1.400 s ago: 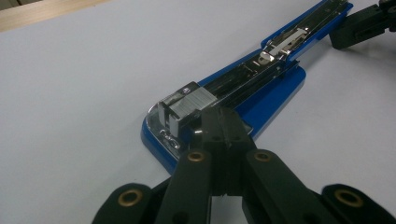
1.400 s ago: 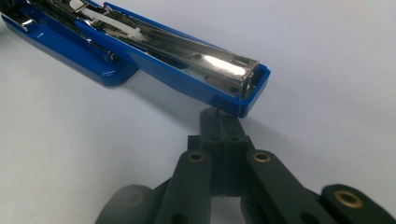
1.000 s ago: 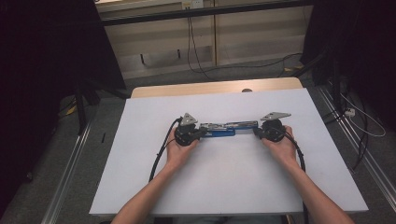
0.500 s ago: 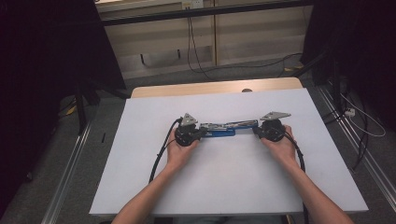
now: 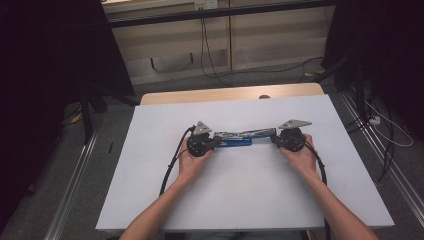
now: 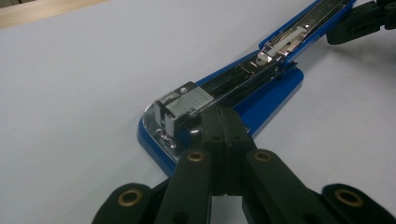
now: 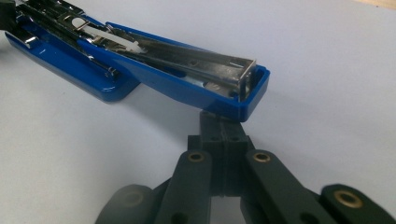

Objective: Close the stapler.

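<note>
The blue stapler (image 5: 240, 138) lies swung fully open; left gripper (image 6: 223, 122), clenched, presses its magazine end; right gripper (image 7: 223, 123), clenched, props the lid tip; reloading and closing seemingly remain.

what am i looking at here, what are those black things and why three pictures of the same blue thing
A person sits at a table with a white top and holds a hand tool in each hand: a gripper with two black jaws. The high view looks down from above, with the left gripper at the left and the right gripper at the right. The other two pictures come from small cameras riding on each gripper, looking along its jaws. Between them lies a blue stapler, swung open flat so its metal staple track shows. Both grippers have their jaws shut and sit at opposite ends of the stapler. The left gripper's tip is at the base end, the right gripper's at the lid end. Neither clamps it.
</note>
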### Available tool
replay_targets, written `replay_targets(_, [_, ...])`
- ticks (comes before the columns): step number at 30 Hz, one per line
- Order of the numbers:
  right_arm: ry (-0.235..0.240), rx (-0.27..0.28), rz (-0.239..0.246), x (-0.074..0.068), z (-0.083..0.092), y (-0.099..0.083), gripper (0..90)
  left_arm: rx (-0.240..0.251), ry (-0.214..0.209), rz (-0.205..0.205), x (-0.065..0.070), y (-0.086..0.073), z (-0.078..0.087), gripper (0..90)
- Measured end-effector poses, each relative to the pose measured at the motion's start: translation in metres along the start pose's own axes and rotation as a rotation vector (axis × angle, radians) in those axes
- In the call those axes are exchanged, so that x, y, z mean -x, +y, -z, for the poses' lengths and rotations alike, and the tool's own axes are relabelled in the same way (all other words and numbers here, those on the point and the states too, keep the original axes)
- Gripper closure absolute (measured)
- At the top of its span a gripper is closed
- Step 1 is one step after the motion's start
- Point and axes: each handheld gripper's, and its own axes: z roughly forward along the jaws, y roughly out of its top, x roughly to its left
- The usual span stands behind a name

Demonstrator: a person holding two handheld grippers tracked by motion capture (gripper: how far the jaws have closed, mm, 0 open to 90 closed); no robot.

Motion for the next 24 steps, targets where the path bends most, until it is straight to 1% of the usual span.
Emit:
replay_targets(10, [-0.001,0.021,0.005,-0.0026,-0.0006,0.0004,90.0,0.001,-0.003,0.003,-0.0003,-0.0006,0.0004,90.0])
replay_targets(18, [-0.008,0.060,0.003,-0.0045,0.0018,0.0027,90.0,0.004,-0.003,0.002,-0.0001,-0.0009,0.0003,90.0])
replay_targets(22, [-0.011,0.065,0.007,-0.0053,0.0021,0.0032,90.0,0.002,-0.003,0.000,0.0002,-0.0008,0.0004,90.0])
replay_targets(23, [-0.012,0.068,0.009,-0.0053,0.0022,0.0034,90.0,0.005,-0.012,0.004,0.0001,-0.0010,0.0005,90.0])
replay_targets(24, [-0.012,0.069,0.008,-0.0053,0.0023,0.0034,90.0,0.004,-0.007,-0.002,0.0005,-0.0010,0.0005,90.0])
